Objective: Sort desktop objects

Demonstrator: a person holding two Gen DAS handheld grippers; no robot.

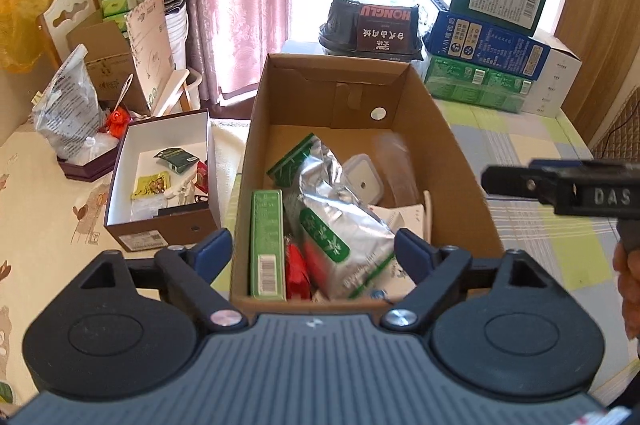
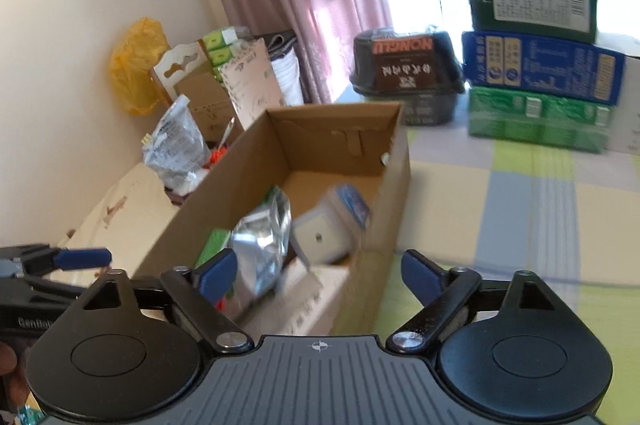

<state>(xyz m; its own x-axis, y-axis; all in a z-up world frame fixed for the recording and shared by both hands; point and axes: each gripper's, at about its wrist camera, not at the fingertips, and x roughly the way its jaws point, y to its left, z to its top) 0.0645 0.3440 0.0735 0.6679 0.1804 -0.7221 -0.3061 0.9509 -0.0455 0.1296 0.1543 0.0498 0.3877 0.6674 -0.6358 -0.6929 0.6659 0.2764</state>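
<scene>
left claw [image 1: 314, 257]: released, jaws wide, nothing between the pads; hangs over the near end of the carton
right claw [image 2: 318, 275]: released too, jaws wide and empty; sits at the carton's near right corner, view blurred
carton [image 1: 448, 141]: open brown box, middle of the counter [image 1: 532, 153], already part filled
in carton: foil bag [image 1: 340, 225] lying along the middle, green box [image 1: 266, 241] upright against the left wall, red packet [image 1: 297, 273] between them, clear tub [image 1: 362, 179] with white lid behind the bag, papers under the right side
tub, right view: tub [image 2: 330, 233] tipped on its side against the right wall, smeared by blur, so exact pose can't be told
small box [image 1: 160, 185]: white-lined, just left of the carton, holds small packets and bits
back of counter: stack of packs [image 1: 492, 45] at far right, dark tray [image 1: 372, 25] behind the carton, bag and clutter at far left
step: judged as just after a drop-off into the carton; both claws empty right above the sorted items
progress: several things already in the two boxes; can't tell from here what loose items are left, near counter is hidden by the claws
next move: likely lift clear of the carton rim, find a loose item on the counter, line the open jaws across its narrow side, then clench
risk: foil bag slippery and bulky; claw tips near the carton wall could snag it on the way out
</scene>
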